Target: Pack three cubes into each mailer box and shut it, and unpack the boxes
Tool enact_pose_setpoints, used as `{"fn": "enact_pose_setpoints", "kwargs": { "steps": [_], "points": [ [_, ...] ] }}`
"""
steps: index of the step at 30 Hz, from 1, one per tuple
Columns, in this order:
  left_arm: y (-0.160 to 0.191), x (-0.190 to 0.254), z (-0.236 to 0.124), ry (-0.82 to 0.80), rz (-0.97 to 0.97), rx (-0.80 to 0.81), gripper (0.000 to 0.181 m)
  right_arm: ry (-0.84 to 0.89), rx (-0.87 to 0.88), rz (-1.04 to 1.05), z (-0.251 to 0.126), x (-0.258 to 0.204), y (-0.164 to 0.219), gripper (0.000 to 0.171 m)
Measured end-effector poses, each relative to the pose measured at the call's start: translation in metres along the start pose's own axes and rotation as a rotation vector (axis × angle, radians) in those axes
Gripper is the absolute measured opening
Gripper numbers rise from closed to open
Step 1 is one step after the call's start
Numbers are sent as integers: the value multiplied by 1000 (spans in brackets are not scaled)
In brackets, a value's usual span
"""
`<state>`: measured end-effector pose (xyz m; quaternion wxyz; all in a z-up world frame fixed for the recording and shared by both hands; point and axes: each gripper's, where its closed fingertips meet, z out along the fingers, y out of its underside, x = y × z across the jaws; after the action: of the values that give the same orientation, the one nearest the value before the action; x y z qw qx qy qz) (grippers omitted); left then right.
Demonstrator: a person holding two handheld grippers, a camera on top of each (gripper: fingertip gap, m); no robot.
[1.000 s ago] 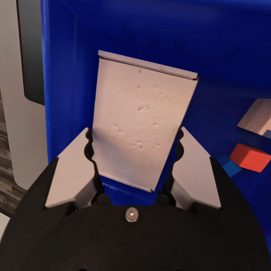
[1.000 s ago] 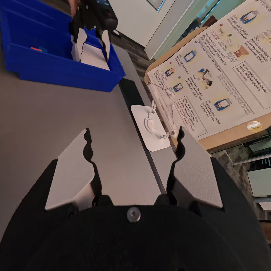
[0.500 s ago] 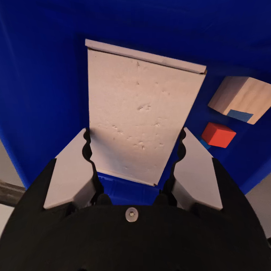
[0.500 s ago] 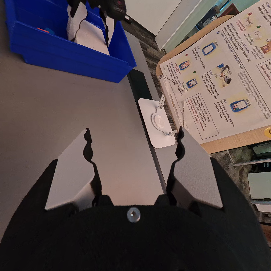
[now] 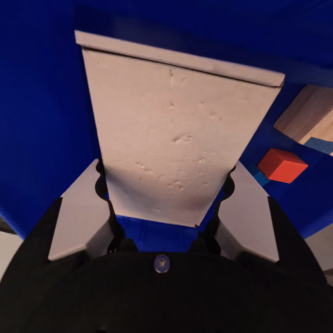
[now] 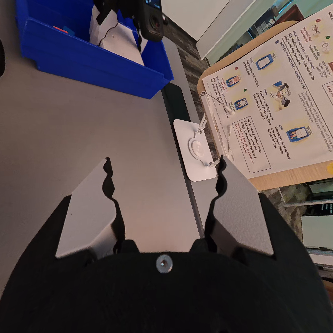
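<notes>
The left gripper [image 5: 165, 180] has its jaws clamped on the sides of a white mailer box [image 5: 162, 129] inside the blue bin [image 5: 39, 108], with a red cube [image 5: 281, 165] and a wooden cube [image 5: 306, 119] to the right. The right gripper [image 6: 164, 160] hangs above the grey surface [image 6: 72, 126], jaws apart and holding nothing.

Mailer box [image 5: 167, 137]: in the bin [image 5: 39, 108], between the left gripper's [image 5: 164, 182] fingers.
Cubes [image 5: 282, 165]: right of the mailer, in the bin.
Bin: on the table [image 6: 54, 135], apparently near its edge.
Stand [image 6: 195, 149]: right of the table.
</notes>
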<state>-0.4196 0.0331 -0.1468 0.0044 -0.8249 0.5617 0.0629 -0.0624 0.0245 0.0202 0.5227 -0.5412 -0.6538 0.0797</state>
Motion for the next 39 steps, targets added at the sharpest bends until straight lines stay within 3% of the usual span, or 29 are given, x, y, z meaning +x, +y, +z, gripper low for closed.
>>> {"fn": "enact_pose_setpoints", "kwargs": {
  "steps": [5,10,14,19,25,28,31,32,34,39],
  "points": [
    [10,-2,-34,-66,-38,-27,133,12,24,-10,-11,3,-7,116],
    [-1,4,-102,-188,-41,-40,132,48,94,-17,-32,8,-25,113],
    [-43,33,-158,-212,14,6,132,67,223,-30,-34,0,-51,113],
    [-121,87,-197,-148,150,82,132,171,272,-263,-23,-37,-66,117],
    [-205,163,-181,-20,395,73,132,375,193,-509,-37,-68,-60,126],
    [-236,193,-161,58,488,73,132,292,218,-431,-28,-89,-42,122],
    [-262,216,-141,155,514,114,132,244,236,-453,-19,-114,-18,85],
    [-267,220,-134,172,514,120,130,237,232,-488,-16,-121,-9,77],
    [-272,218,-120,166,516,133,127,198,186,-463,-7,-127,7,77],
    [-273,182,-110,18,378,268,105,37,194,-215,8,-132,21,76]
  ]
}}
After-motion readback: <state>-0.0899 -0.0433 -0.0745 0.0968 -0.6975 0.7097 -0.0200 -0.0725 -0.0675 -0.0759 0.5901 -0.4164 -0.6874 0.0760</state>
